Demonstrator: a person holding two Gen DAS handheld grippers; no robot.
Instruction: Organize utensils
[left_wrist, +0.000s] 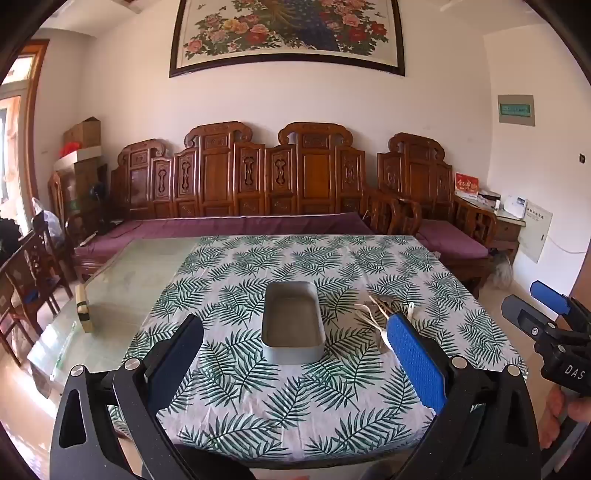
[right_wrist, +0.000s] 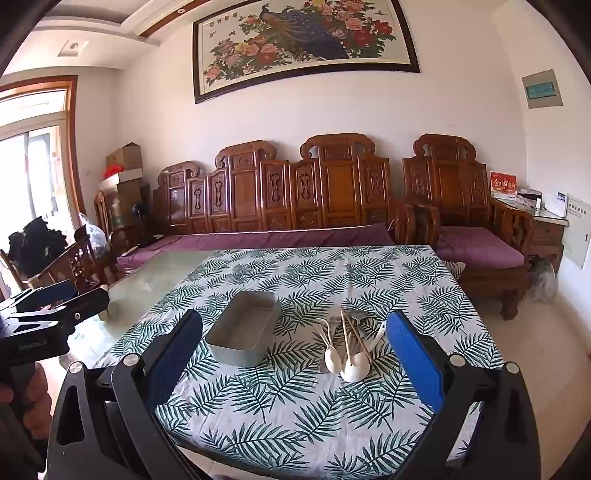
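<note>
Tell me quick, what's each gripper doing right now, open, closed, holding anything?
Left gripper: open, holding nothing, above the tablecloth.
Right gripper: open, holding nothing, above the tablecloth.

open tablecloth, tin beside utensils

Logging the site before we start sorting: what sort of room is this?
Most likely a home living or dining room: a carved wooden sofa with purple cushions, a large framed peacock-and-flower painting above it, and a table under a leaf-print tablecloth.

Black gripper frames; blue textured pads; silver screws
</note>
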